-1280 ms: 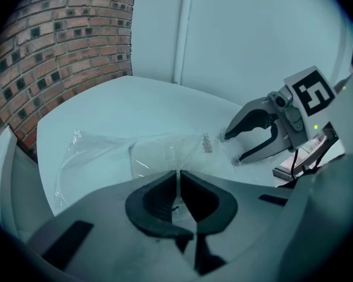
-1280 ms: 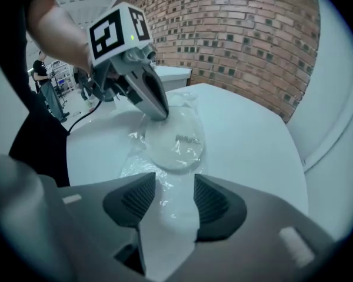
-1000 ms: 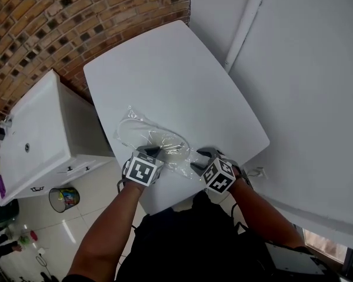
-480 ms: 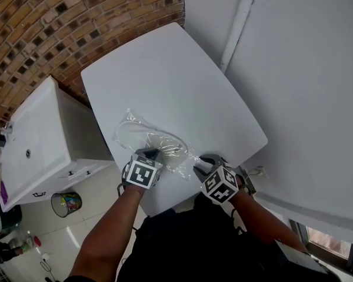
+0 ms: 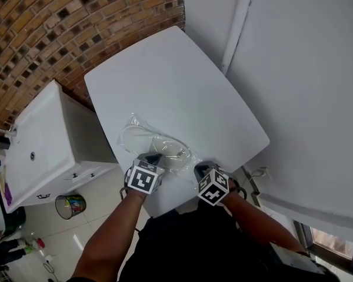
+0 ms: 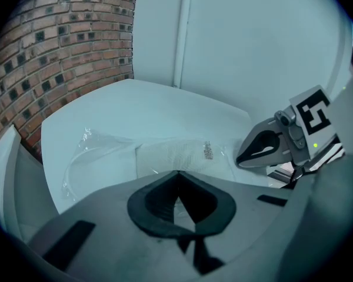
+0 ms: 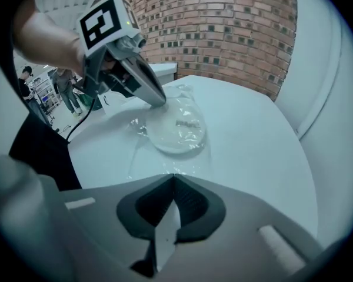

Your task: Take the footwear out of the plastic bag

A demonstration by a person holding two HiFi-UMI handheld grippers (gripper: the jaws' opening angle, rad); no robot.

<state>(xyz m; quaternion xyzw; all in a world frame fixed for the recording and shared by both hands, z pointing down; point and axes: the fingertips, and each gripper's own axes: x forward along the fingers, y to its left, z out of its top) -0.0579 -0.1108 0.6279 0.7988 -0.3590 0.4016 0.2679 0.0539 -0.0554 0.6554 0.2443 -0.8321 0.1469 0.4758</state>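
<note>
Head view: plastic bag [image 5: 165, 148] lies flat on the table [image 5: 182, 81], close to its near edge and towards its left side. Footwear [image 6: 176, 156] is fully inside the bag.

Edges/room:
- Bare tabletop runs beyond the bag to the table's far and right edges.
- Cabinet [image 5: 41, 151] stands just off the table's left edge, brick wall [image 5: 59, 28] past its far-left side.
- White wall [image 5: 306, 87] and pipe [image 5: 235, 25] stand off its right side.
- Bin [image 5: 70, 204] sits on the floor below the near-left corner.

Grippers:
- Left gripper [image 5: 154, 158]: jaws just closed the last bit and meet. They pinch the bag's film at the end nearest the table's near edge.
- Right gripper [image 5: 200, 170]: jaws just snapped in from wide and meet on the film at the bag's near-right corner, almost at the table's edge.
- The two sit near each other, not touching.

Looks: bag is clear and crinkled, with glints on the film. Footwear is white, thin and flat with a rounded outline and a small dark print on top; I can't tell whether it is one piece or a pair.
</note>
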